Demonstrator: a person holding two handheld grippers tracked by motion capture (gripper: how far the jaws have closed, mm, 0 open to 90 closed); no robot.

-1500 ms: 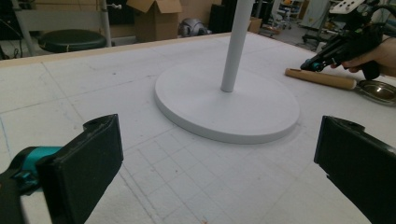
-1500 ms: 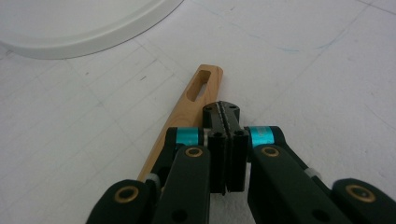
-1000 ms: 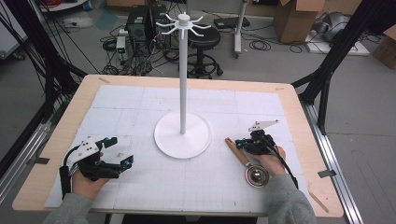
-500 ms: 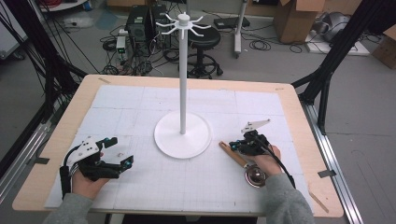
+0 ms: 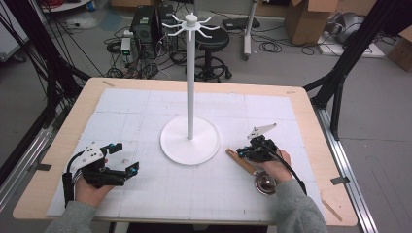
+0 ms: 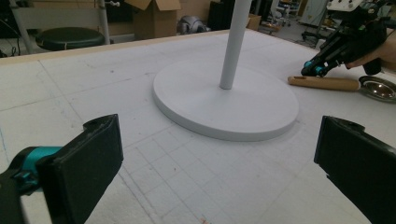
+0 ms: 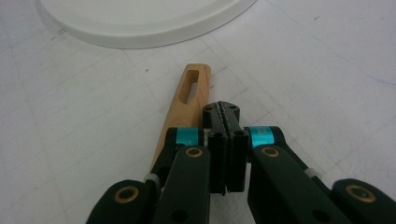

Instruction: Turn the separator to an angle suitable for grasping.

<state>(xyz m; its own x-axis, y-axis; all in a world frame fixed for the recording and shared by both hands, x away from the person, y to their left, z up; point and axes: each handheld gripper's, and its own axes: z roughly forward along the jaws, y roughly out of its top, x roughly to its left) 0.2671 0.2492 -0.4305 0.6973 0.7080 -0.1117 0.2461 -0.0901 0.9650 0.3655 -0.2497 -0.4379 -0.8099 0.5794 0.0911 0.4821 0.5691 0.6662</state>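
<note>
On the table [image 5: 311, 121] a white mat carries the stand [image 5: 190, 141], whose tall pole ends in a ring of hooks. Right of its base lies the ladle [image 5: 252, 170], wooden handle pointing at the base, steel bowl near the person. The right gripper [image 5: 244, 153] hovers just over the handle, jaws pressed together on nothing, the slotted tip [image 7: 193, 86] just ahead. The left gripper [image 5: 127, 164] rests apart, jaws wide and empty. To pick up well, I judge the right jaws must first open, straddle the handle behind the slot, then close squarely so the slot stays free for a hook.
</note>
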